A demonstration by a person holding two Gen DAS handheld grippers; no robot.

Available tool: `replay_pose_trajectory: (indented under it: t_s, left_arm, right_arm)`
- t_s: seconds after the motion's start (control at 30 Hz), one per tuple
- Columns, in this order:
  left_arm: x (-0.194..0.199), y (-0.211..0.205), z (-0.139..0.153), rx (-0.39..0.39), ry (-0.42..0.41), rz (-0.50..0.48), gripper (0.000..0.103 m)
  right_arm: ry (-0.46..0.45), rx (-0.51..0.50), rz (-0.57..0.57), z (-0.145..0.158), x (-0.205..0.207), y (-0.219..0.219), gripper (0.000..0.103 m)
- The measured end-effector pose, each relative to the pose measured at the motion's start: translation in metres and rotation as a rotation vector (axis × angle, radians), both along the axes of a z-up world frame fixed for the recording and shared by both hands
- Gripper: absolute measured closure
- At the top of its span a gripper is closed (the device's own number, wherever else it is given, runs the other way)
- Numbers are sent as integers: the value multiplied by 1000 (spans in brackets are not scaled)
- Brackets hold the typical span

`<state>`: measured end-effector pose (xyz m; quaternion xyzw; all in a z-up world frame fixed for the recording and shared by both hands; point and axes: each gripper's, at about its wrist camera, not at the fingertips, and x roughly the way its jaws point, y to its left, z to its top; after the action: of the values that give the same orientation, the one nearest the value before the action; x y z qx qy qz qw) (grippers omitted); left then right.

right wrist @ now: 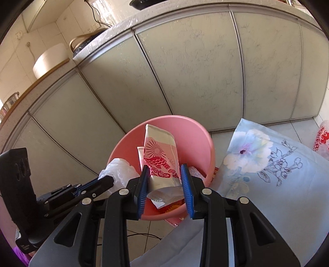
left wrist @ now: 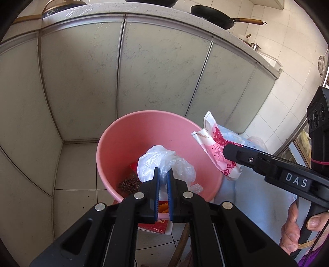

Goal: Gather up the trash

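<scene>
Pink basin [left wrist: 123, 143] sits on the tiled floor [left wrist: 76, 164] by the cabinet doors [left wrist: 156, 65], holding a red box [left wrist: 134, 166] and a brown scrubber [left wrist: 129, 182]. Left gripper [left wrist: 163, 178] has its blue fingers [left wrist: 157, 193] clamped on a clear plastic bag [left wrist: 164, 162] over the basin. Right gripper [right wrist: 165, 176] fingers [right wrist: 186, 182] squeeze a pink-and-white wrapper [right wrist: 158, 152], held above the basin rim. Floral pillow [right wrist: 267, 164] lies just right of the basin. Frying pan [left wrist: 211, 16] on the worktop [left wrist: 144, 10].
</scene>
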<state>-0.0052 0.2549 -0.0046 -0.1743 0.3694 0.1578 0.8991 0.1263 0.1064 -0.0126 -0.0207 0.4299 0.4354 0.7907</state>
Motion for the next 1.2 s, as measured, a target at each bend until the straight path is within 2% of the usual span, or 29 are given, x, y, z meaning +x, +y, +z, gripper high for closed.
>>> replay_pose_trajectory:
  t_s: [0.13,0.3,0.4,0.6,0.73,0.87,1.2]
  left_arm:
    - [5,3,-7,-3,19,5,96]
    - [13,4,-12,14,38,15,90]
    - [17,4,-11,8,31,11,82]
    - [12,5,-6,19,20,6,77]
    - [4,2,1,23,15,11,75]
    - [-5,-6,10,31,-11,13,66]
    - [-29,-39,40,114,-58,17,61]
  right_arm:
    - [7,-19,8,-9,3,11,70]
    - [22,-41,11,-19,5,19,69]
    - [20,-37,11,-20,7,19,60]
    - [14,-28,3,-14,7,15,58]
    - [-8,-13,-14,-3,2,1,58]
    - [-35,-5,-18,7,-7,-19,58]
    - [-164,-31,-50,32,-48,-59,58]
